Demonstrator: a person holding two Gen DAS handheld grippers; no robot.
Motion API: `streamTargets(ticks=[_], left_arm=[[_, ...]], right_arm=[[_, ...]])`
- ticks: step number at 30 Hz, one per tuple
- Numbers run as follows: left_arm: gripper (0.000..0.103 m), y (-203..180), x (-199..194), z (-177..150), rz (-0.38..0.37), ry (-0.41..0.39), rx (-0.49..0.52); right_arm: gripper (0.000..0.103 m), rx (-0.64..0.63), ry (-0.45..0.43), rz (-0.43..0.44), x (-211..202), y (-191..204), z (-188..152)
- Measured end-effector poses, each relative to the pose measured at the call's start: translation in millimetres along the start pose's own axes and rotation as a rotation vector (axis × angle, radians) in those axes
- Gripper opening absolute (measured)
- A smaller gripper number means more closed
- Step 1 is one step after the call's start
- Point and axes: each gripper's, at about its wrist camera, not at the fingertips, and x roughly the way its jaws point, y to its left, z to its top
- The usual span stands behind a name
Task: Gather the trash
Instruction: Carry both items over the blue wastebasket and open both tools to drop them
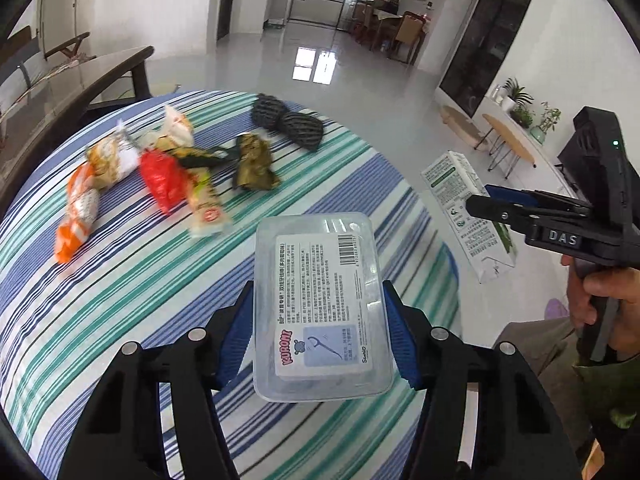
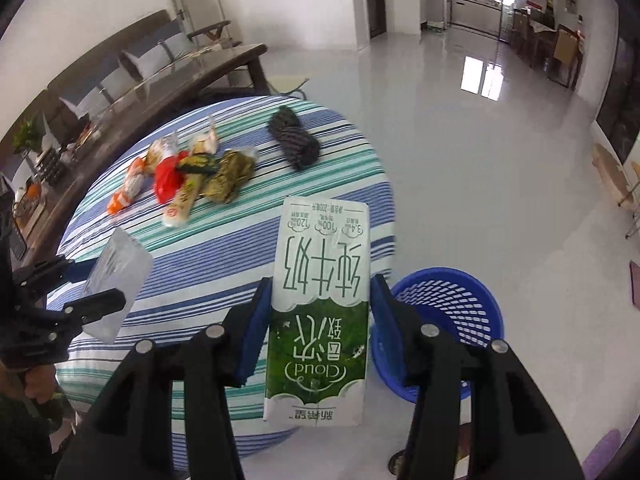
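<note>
My left gripper (image 1: 320, 332) is shut on a clear plastic floss-pick box (image 1: 320, 304), held above the striped tablecloth (image 1: 120, 280). My right gripper (image 2: 320, 320) is shut on a green and white milk carton (image 2: 320, 312), lifted past the table's edge. The carton (image 1: 468, 208) and the right gripper (image 1: 504, 208) also show at the right of the left wrist view. The box (image 2: 116, 276) and the left gripper (image 2: 80, 288) appear at the left of the right wrist view. A blue mesh basket (image 2: 452, 320) stands on the floor just right of the carton.
Several snack wrappers (image 1: 160, 176) lie in a heap on the table, with a dark woven bundle (image 1: 288, 120) behind them. A dark wooden bench (image 2: 160, 92) stands beyond the table. The glossy floor (image 2: 480, 160) stretches to the right. A person's hand (image 1: 600, 292) holds the right gripper.
</note>
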Motion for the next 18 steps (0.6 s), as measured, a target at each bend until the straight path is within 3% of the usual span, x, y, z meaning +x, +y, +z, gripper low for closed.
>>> streamTargets(ticks=[10,18], left_arm=[[0.060,-133,77,54,-0.142,0.043,0.148],[0.061,-183,165,65,-0.189,0.127,0.149]], right_arm=[[0.049,0.163,-0.006,-0.113,7,-130,-14],[0.049,0.300,0.053,-0.064,52,-194,-34]])
